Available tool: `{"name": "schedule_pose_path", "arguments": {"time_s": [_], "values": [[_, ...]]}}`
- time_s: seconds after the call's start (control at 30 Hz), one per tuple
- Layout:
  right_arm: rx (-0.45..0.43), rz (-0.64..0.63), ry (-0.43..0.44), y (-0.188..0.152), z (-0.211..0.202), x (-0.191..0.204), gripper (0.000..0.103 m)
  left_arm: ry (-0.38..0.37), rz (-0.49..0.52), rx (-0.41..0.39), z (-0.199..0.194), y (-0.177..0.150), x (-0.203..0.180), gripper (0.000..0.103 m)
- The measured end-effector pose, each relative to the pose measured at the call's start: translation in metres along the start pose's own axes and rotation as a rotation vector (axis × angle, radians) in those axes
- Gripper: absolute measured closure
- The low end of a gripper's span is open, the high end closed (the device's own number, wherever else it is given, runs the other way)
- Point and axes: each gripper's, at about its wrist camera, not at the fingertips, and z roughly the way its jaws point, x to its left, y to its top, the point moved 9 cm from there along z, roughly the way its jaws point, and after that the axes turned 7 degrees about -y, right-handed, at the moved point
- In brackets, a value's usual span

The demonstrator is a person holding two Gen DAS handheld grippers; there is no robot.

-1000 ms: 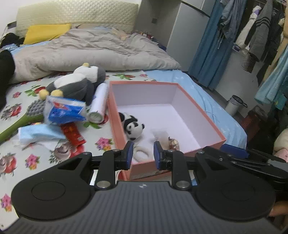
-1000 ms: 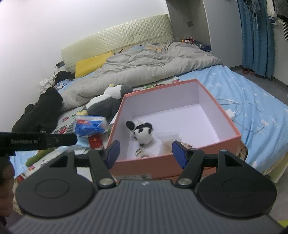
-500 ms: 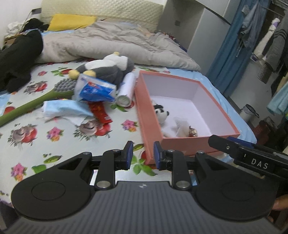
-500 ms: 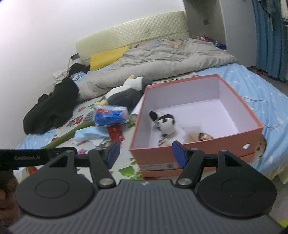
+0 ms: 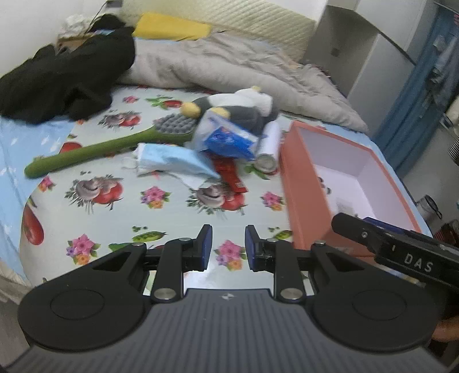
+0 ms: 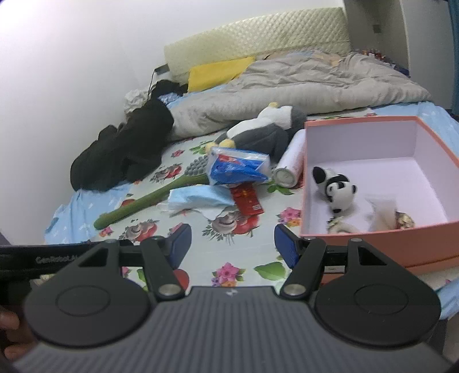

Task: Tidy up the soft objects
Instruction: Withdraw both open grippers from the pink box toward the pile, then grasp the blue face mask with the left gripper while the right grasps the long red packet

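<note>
Both claws hang empty over the flowered sheet of the bed, angled down toward it. On the left claw the jaws stand a narrow gap apart with nothing between the blue pads; on the right claw they are spread wide, also with only the sheet showing between them. Part of the right tool's black body crosses the lower right of the left wrist view, and a fingertip of the person's hand shows at the lower left edge of the right wrist view.

Ahead of the left claw and a little to its right lies the clutter of soft things: a grey and white plush penguin furthest off, with a blue tissue pack leaning against its front, a pale blue soft packet nearer, and a red packet running out from under the tissue pack. A white roll lies just beside the penguin, between it and the box. A green long-handled brush stretches away to the left of the pile.

Right of both claws stands the open pink box, its near wall just beside the right claw's right finger. Inside it, near the left wall, lies a small plush panda with some smaller blurred items beside it. Far ahead to the left are a black garment, a grey duvet and a yellow pillow.
</note>
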Motion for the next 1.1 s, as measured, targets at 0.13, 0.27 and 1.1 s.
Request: {"name": "schedule_pose_path", "arguments": {"time_s": [0.13,0.27,1.1], "values": [[0.020,-0.034,0.002,0.002,0.018,0.012,0.037,0.008,-0.039,0.021,0.023,0.009,0.022,0.074],[0.052,-0.066,-0.015,0.006,0.047,0.018,0.037,0.020,-0.060,0.055,0.056,0.021,0.046,0.071],[0.234,-0.187,-0.114,-0.004,0.252,0.024,0.046,0.157,-0.074,0.075,0.218,0.104,0.176,0.056]]}}
